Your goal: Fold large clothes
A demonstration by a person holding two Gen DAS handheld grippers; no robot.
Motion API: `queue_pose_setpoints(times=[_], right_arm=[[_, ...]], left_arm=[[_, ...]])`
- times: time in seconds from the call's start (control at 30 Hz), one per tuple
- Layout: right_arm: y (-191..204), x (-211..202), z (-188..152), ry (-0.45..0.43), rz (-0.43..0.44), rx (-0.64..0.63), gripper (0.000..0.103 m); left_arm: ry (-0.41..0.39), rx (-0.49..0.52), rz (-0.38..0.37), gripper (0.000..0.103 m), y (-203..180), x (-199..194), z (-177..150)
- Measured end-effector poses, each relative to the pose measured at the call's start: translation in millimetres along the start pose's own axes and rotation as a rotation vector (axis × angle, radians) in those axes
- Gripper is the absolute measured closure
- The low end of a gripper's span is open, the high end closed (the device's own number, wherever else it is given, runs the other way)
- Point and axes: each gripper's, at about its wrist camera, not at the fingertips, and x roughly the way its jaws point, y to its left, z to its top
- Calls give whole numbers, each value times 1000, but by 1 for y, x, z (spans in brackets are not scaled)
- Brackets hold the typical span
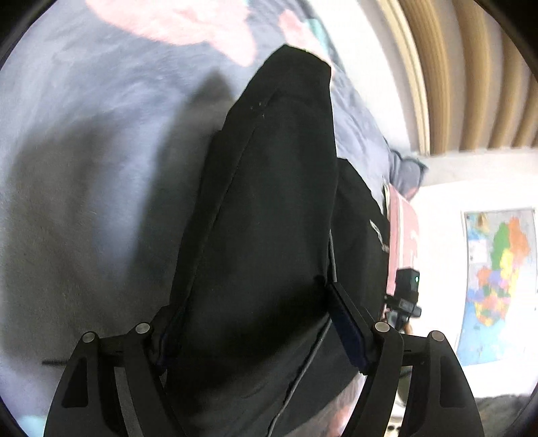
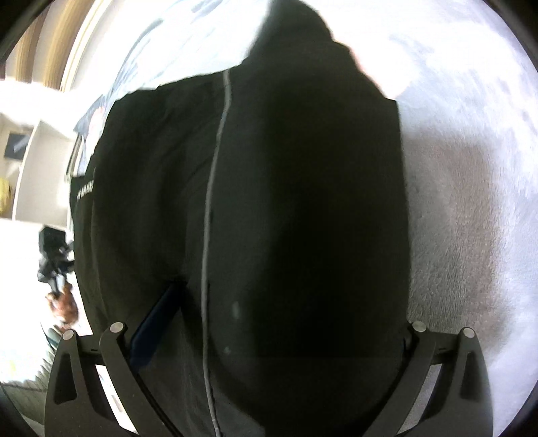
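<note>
A large black garment (image 1: 269,201) hangs from both grippers above a grey-blue blanket (image 1: 84,151). In the left wrist view the cloth fills the space between the wide-set fingers of my left gripper (image 1: 248,309); the blue pad (image 1: 346,322) of the right finger shows. In the right wrist view the same black garment (image 2: 285,201), with a thin grey cord (image 2: 210,201) down its front, fills my right gripper (image 2: 285,302). The fingertips are buried in cloth in both views.
The blanket (image 2: 470,168) has pink patches (image 1: 188,23) at the far end. A white wall with a coloured map (image 1: 497,279) and a tan curtain (image 1: 470,67) lie to the right. The other gripper's camera (image 1: 405,295) shows beside the garment.
</note>
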Motion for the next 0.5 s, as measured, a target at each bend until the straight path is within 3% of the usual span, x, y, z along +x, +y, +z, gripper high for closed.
queue_pose_setpoints(times=[0.23, 0.5], right_arm=[[3, 7, 4, -4, 15, 18, 0], [-7, 14, 8, -25, 83, 65, 0]], left_arm=[[45, -25, 36, 25, 5, 24, 4], [37, -71, -32, 24, 10, 44, 0]])
